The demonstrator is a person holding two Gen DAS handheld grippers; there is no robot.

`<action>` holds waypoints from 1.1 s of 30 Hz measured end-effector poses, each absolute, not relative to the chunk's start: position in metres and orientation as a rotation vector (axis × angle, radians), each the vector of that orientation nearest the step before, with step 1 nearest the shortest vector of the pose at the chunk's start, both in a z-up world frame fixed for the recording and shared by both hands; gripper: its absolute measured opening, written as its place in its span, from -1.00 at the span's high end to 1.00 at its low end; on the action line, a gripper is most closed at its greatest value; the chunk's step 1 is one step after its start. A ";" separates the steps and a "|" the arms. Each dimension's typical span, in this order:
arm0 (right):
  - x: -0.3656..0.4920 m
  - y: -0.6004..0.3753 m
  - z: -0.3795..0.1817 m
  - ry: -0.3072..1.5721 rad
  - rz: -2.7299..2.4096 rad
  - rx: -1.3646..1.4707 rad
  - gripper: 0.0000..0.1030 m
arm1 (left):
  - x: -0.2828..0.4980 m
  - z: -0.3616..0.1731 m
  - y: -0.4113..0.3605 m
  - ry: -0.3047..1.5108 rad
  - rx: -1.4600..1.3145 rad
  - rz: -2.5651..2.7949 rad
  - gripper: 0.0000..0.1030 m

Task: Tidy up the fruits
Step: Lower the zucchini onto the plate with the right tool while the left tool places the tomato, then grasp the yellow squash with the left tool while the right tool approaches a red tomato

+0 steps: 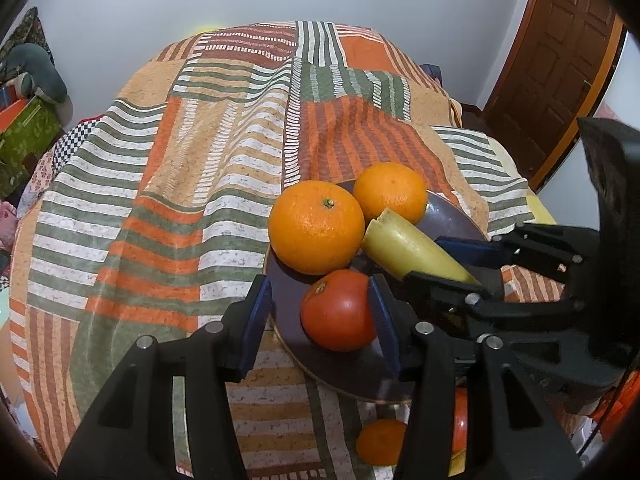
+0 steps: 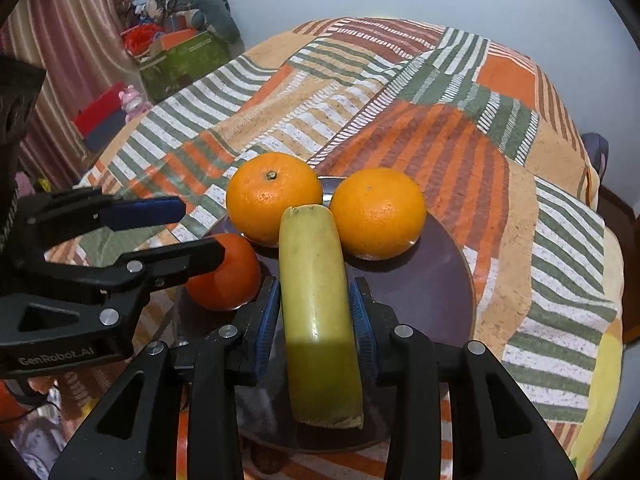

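- Right gripper (image 2: 314, 320) clamps the pale yellow banana (image 2: 316, 312) over the dark purple round plate (image 2: 440, 280)
- left gripper (image 1: 320, 308) sits loosely around the red tomato (image 1: 340, 312), only partly open

The left gripper (image 1: 320, 312) straddles a round red tomato (image 1: 338, 311) on a dark purple plate (image 1: 288, 292), beside two oranges (image 1: 316, 227) and a yellow banana piece (image 1: 404, 248) pinched by the right gripper (image 1: 452, 264).

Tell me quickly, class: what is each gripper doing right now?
Left gripper: fingers open around the tomato; only one pad is near it.
Right gripper: closed on the banana over the plate.
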State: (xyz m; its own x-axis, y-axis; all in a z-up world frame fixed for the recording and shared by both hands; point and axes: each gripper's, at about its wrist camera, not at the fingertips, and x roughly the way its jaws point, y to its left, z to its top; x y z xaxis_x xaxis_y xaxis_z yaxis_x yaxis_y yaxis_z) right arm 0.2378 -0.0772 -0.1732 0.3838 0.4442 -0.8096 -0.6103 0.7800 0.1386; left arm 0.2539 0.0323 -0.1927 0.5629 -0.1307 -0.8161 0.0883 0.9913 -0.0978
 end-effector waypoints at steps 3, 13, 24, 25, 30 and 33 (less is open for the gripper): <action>0.232 -0.082 -0.165 0.944 0.660 -0.198 0.34 | 0.248 -0.188 0.031 0.960 -0.039 -0.129 0.04; 0.195 -0.103 -0.136 0.885 0.628 -0.180 0.19 | 0.208 -0.159 0.027 0.905 -0.002 -0.135 -0.10; 0.140 -0.120 -0.128 0.844 0.598 -0.203 -0.08 | 0.151 -0.156 0.022 0.915 -0.004 -0.157 -0.57; 0.137 -0.121 -0.130 0.846 0.594 -0.209 -0.09 | 0.149 -0.159 0.020 0.930 -0.006 -0.165 -0.57; 0.122 -0.125 -0.149 0.889 0.581 -0.221 -0.09 | 0.140 -0.182 0.006 0.993 0.014 -0.199 -0.57; 0.119 -0.128 -0.161 0.928 0.568 -0.216 -0.09 | 0.140 -0.194 0.000 1.028 0.016 -0.226 -0.57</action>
